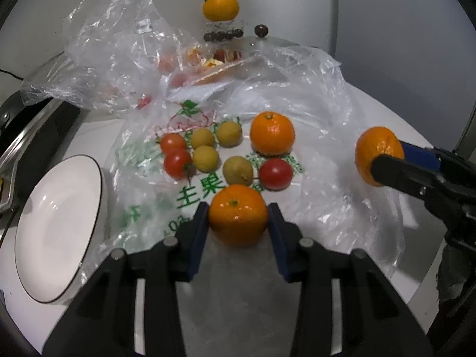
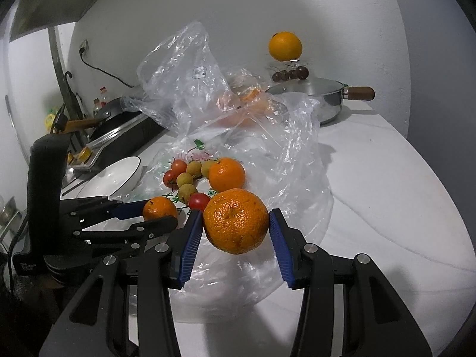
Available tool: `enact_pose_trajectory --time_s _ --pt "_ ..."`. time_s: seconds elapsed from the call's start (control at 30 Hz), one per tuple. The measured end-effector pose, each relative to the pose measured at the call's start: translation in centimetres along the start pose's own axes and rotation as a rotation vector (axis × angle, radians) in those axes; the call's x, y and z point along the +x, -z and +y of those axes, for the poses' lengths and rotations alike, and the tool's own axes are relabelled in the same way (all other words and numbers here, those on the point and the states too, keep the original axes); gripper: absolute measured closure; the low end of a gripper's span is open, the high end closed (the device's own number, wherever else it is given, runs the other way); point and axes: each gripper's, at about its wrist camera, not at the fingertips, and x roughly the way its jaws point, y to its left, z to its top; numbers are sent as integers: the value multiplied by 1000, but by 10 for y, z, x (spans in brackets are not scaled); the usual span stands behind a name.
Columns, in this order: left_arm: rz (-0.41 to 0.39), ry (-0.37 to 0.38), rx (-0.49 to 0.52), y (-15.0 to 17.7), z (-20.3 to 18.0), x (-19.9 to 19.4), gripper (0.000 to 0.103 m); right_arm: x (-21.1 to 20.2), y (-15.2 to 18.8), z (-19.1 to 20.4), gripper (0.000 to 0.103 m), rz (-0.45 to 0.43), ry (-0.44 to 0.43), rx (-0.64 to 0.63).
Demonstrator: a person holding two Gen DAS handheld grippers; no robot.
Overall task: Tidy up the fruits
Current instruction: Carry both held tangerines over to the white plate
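Note:
My left gripper (image 1: 238,208) is shut on a small tangerine (image 1: 238,217) low over the printed plastic bag (image 1: 205,187); the right wrist view shows the same gripper (image 2: 159,212) at the left. Raised above the bag, my right gripper (image 2: 236,214) is shut on a bigger, bumpy tangerine (image 2: 236,221), also seen at the right of the left wrist view, where that gripper (image 1: 383,156) reaches in. On the bag lie a third tangerine (image 1: 272,133), three cherry tomatoes (image 1: 275,173) and several yellowish longans (image 1: 206,158).
A white bowl (image 1: 59,229) with a dark rim stands left of the bag. Crumpled clear bags (image 1: 119,44) holding more fruit rise behind. A steel pot (image 2: 321,101) with a wooden handle and an orange (image 2: 285,46) on a stand are at the back. A stove (image 1: 35,136) borders the left.

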Motion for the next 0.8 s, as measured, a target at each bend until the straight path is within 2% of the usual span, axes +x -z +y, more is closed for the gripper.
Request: enact_pose_trajectory --time_s 0.3,0.8 --pt "-46 30 -5 1 6 -23 62 -2 -6 23 55 11 4 -38" --pt "-123 32 -84 11 59 -62 62 13 -22 80 55 32 3 -114"
